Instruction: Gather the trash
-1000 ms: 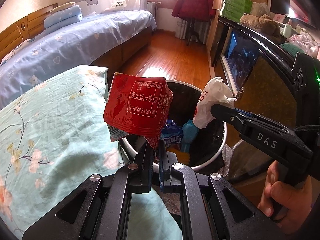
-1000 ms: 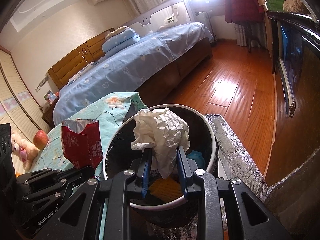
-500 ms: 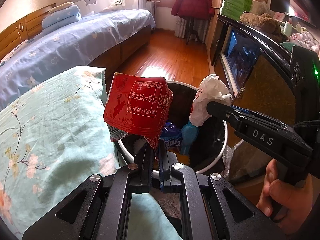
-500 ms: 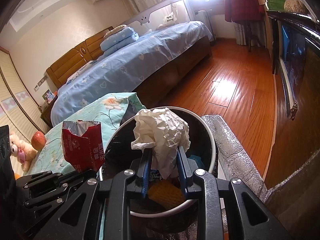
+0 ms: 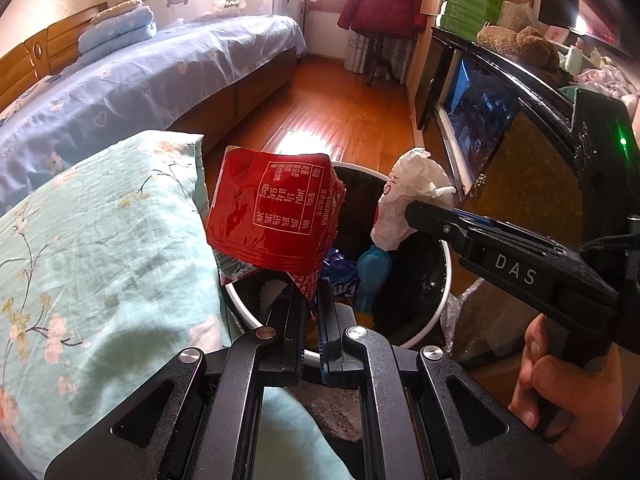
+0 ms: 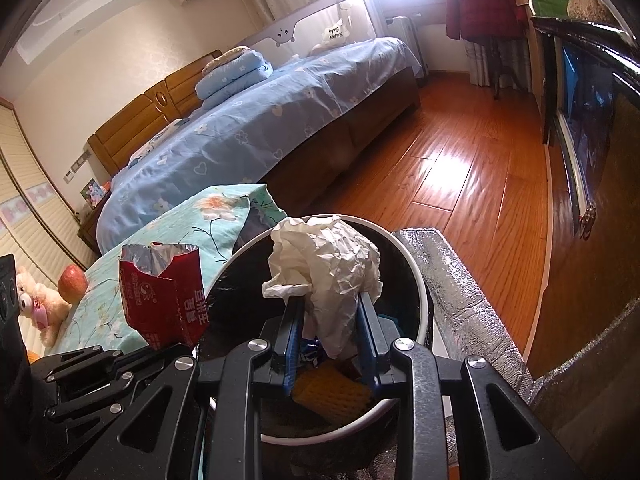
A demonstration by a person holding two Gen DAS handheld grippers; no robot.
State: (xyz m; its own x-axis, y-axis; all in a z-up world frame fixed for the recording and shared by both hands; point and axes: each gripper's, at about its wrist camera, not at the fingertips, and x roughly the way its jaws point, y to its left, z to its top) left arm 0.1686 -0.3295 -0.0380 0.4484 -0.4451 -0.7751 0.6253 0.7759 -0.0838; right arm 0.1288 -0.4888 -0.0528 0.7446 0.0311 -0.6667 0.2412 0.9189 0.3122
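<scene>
My left gripper [image 5: 314,304] is shut on the bottom corner of a torn red snack wrapper [image 5: 276,208], which it holds upright above the near rim of the black trash bin [image 5: 447,280]. In the right wrist view the same wrapper [image 6: 164,304] stands left of the bin [image 6: 416,276]. My right gripper [image 6: 330,308] holds a crumpled white paper [image 6: 328,256] over the bin's mouth. Its jaws are opening, with the paper still wedged between the pads. The bin holds blue and yellow wrappers.
A teal floral quilt [image 5: 100,240] lies left of the bin, with an apple [image 6: 72,282] and a teddy [image 6: 36,300] on it. A blue bed [image 5: 140,92] stands behind. A dark cabinet [image 5: 500,120] and silver foil padding [image 6: 460,280] flank the right. A hand [image 5: 568,384] grips the right tool.
The right gripper's fingers stand a touch wider around the white paper. Both grippers and the bin otherwise keep their places.
</scene>
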